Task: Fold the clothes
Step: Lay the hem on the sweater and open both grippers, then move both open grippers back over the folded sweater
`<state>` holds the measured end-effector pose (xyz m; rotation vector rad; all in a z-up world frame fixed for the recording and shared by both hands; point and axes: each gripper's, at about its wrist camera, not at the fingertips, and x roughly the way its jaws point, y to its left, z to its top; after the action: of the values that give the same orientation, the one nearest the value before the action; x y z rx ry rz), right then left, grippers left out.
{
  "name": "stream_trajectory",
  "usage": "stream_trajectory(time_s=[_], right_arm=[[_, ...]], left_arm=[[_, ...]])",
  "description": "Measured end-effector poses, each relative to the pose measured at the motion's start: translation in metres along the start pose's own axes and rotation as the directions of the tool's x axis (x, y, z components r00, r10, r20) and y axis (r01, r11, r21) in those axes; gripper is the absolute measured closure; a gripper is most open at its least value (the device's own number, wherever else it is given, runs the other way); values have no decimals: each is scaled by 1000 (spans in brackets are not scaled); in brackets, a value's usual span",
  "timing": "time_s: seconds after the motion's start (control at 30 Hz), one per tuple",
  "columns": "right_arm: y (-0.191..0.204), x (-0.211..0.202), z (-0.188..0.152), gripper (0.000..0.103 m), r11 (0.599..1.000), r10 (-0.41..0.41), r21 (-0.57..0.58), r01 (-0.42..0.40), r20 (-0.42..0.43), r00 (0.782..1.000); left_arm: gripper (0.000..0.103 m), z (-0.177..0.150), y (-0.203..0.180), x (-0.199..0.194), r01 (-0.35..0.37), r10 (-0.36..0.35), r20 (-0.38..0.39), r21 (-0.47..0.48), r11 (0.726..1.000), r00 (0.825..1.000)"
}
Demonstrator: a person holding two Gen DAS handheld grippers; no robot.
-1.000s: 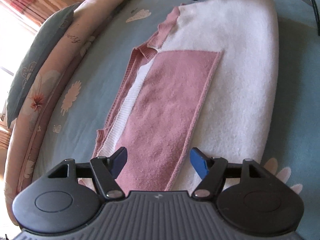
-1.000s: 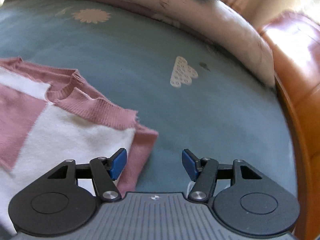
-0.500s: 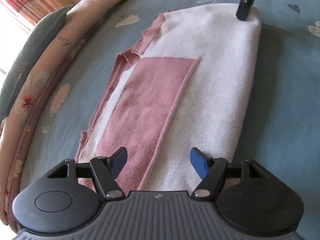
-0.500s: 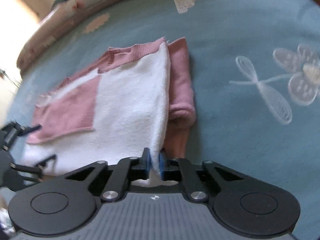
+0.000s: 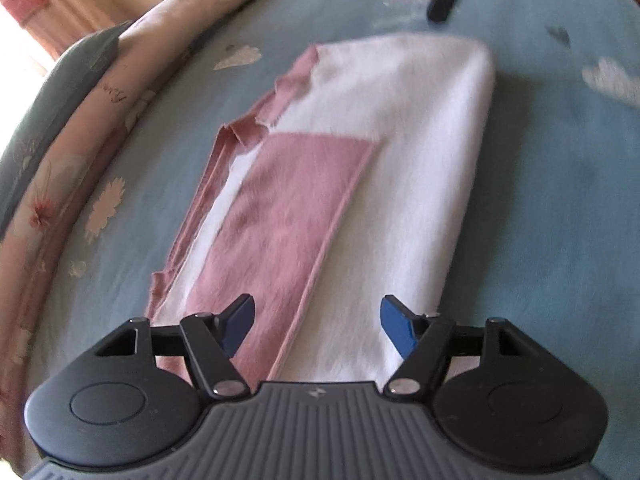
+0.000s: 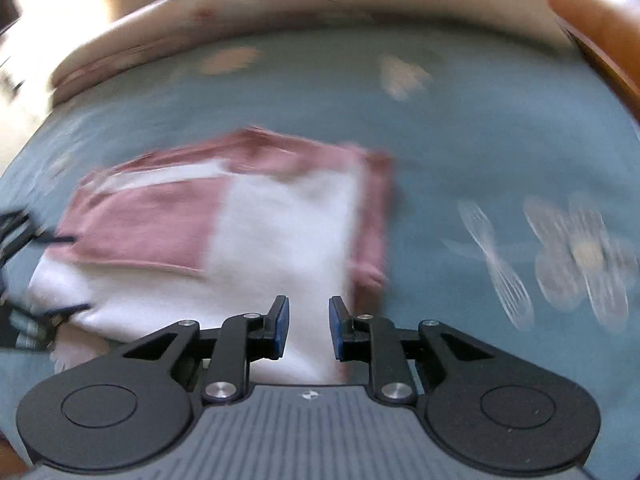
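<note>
Daylight enters from the window [image 5: 24, 20] in the upper left corner of the left wrist view, where it overexposes to white, and the folded garment [image 5: 400, 168] below it is brightly lit with soft shadow along its right edge. The right wrist view is strongly motion-blurred: the garment's edges and the bedsheet [image 6: 500, 140] prints beside it smear. Both views bow outward toward their edges from fisheye distortion.
</note>
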<state>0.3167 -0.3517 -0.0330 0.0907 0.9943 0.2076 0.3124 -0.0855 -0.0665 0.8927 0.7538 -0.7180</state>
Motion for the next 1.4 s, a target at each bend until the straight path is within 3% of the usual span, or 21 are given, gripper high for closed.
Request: stream_trajectory(time_s=[0.17,0.23,0.4,0.47,0.6,0.73,0.9,1.03,1.13,1.23,1.3,1.4], right_arm=[[45,48,-14,78,979,17,-199,-34,-87,996],[41,60,-31,77,979,-30,-205,1,-140,990],[33,46,-40,76,988,-47,-153,23,-156,987],[45,44,-35,68,980,-52,-196,23,-146,988],[67,47,-20,65,970,-6,-241,-21,-110,994],[87,64,-14,63,969,27,-241,-53,-114,993],[94,63,-21,63,967,17,-250,-56,-156,988],[94,54,-3,61,962,-9,-271,-16,-91,996],[85,63,17,57,961,-93,-265,84,-23,995],[57,76,31,57,977,-144,-155,144,14,990],[36,88,32,57,982,-174,-80,172,-25,984],[9,90,30,57,987,-157,32,159,-53,986]], left_arm=[[32,-11,2,18,25,-32,-56,-115,993,998],[32,-30,7,17,26,-45,-104,-175,984,994],[30,-62,27,-1,15,-80,-179,-337,941,981],[28,-66,37,-9,19,-91,-159,-406,914,983],[27,-84,51,1,35,-157,-165,-573,819,974],[27,-113,51,-1,13,-185,-191,-661,750,964],[27,-103,66,-24,17,-126,-123,-645,764,984],[27,-88,94,-19,-3,-51,-63,-653,757,997],[27,-86,113,5,-27,-21,-63,-672,740,998],[27,-95,117,24,-35,-51,-102,-699,714,994],[27,-101,116,27,-39,-68,-122,-707,707,990],[27,-88,118,22,-53,-50,-136,-663,746,989]])
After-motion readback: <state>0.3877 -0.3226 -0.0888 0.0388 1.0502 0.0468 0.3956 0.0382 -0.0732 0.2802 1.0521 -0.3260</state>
